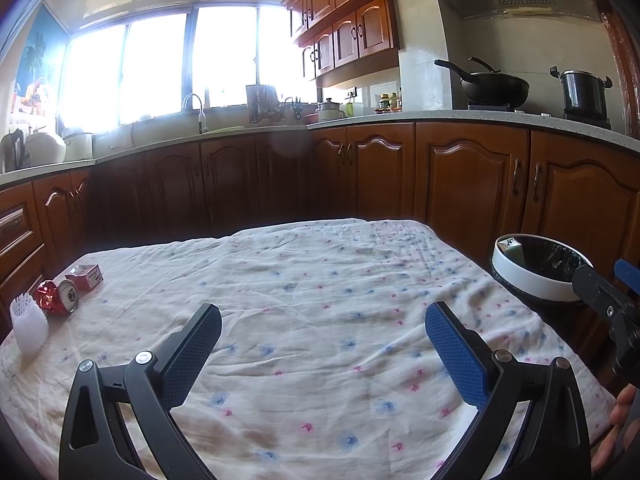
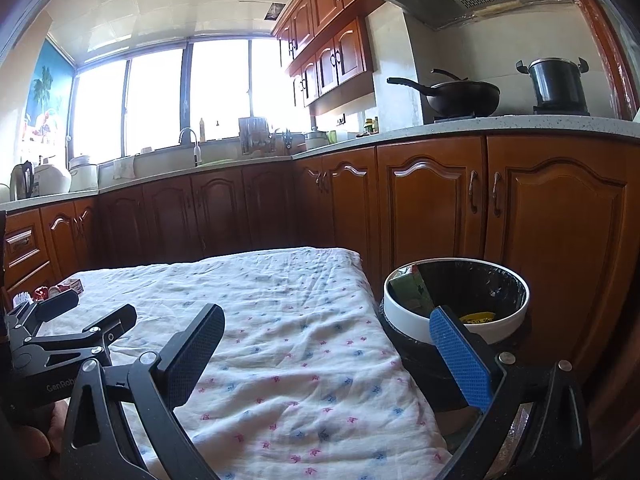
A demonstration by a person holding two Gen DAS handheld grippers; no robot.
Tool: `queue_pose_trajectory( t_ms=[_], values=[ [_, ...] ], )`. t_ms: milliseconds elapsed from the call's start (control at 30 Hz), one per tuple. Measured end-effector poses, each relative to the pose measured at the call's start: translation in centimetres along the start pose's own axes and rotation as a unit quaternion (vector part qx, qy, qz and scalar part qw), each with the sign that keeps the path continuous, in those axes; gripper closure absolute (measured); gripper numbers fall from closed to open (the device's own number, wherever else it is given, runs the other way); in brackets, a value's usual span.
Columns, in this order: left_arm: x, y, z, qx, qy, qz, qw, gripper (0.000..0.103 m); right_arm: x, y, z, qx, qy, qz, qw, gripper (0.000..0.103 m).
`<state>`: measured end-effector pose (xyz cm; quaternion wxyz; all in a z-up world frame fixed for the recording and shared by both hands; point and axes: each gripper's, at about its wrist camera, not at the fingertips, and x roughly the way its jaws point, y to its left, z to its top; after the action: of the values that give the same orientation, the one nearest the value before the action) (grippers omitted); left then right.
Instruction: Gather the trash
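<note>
A table with a floral white cloth (image 1: 312,300) fills the left wrist view. At its far left lie a crushed red can (image 1: 60,297), a small red-and-white box (image 1: 86,276) and a white foam net sleeve (image 1: 28,326). A white-rimmed bin with a black liner (image 2: 456,300) stands off the table's right edge, with a green carton and yellow wrapper inside; it also shows in the left wrist view (image 1: 536,270). My left gripper (image 1: 322,354) is open and empty over the cloth. My right gripper (image 2: 326,356) is open and empty at the table's right edge, its right finger near the bin.
Wooden kitchen cabinets (image 1: 460,184) and a countertop run behind and to the right of the table. A wok (image 2: 460,98) and a pot (image 2: 556,84) sit on the stove. A sink with a tap (image 1: 196,114) is under the bright window.
</note>
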<state>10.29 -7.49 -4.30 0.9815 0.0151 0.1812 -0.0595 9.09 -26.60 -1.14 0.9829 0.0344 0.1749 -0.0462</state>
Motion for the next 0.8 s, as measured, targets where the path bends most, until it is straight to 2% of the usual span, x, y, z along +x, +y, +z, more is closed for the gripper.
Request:
queue_pose_trajectory(
  t_ms=[800],
  values=[
    [0.17, 0.59, -0.02, 0.004, 0.003, -0.006, 1.0, 0.001, -0.43, -0.02, 0.23, 0.002, -0.003, 0.001, 1.0, 0.0]
  ],
)
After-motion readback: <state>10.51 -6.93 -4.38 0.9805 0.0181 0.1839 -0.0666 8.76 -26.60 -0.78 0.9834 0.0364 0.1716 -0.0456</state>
